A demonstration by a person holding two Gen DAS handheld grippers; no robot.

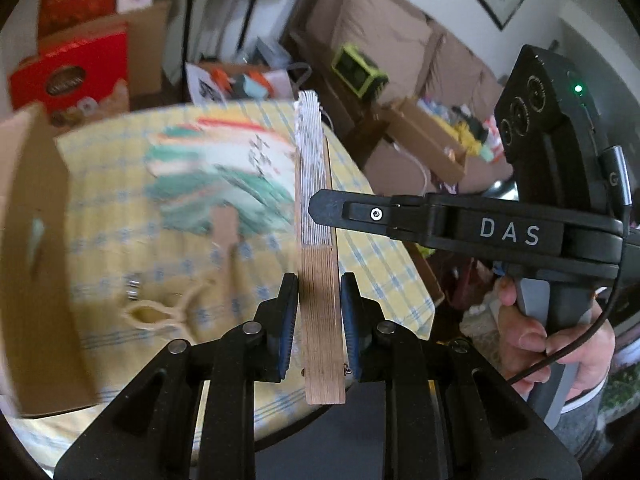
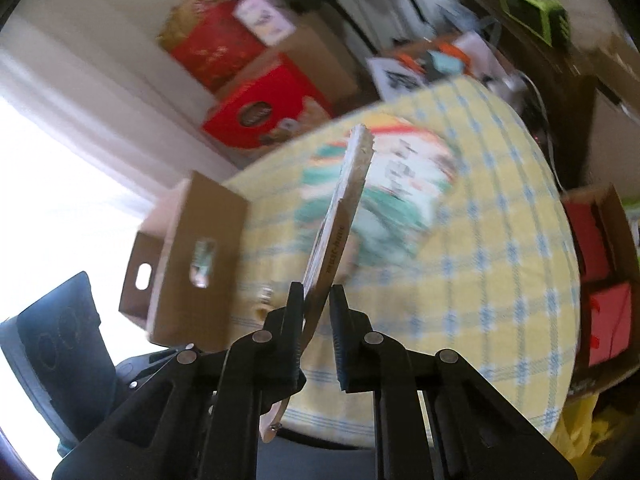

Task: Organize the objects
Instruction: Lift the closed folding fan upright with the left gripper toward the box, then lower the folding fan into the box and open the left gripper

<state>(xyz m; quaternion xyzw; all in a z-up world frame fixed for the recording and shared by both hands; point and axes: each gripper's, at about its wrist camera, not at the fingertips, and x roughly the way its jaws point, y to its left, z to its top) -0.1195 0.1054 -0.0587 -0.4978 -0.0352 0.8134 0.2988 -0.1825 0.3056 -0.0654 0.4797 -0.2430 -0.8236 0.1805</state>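
A folded wooden hand fan (image 1: 318, 240) with white paper folds stands on edge between my left gripper's (image 1: 319, 320) blue pads, which are shut on its wooden ribs. In the right wrist view my right gripper (image 2: 317, 312) is also shut on the folded fan (image 2: 340, 216), held above the table. The right gripper's body (image 1: 520, 224) shows in the left wrist view, its tip touching the fan's side. An open painted fan (image 1: 224, 172) with green and red marks lies flat on the yellow checked tablecloth (image 1: 372, 280).
A brown cardboard box (image 2: 188, 264) with a handle hole stands at the table's left edge. A cream cord loop (image 1: 160, 314) lies on the cloth. Red boxes (image 2: 264, 108), cartons and a brown sofa (image 1: 400, 40) surround the round table.
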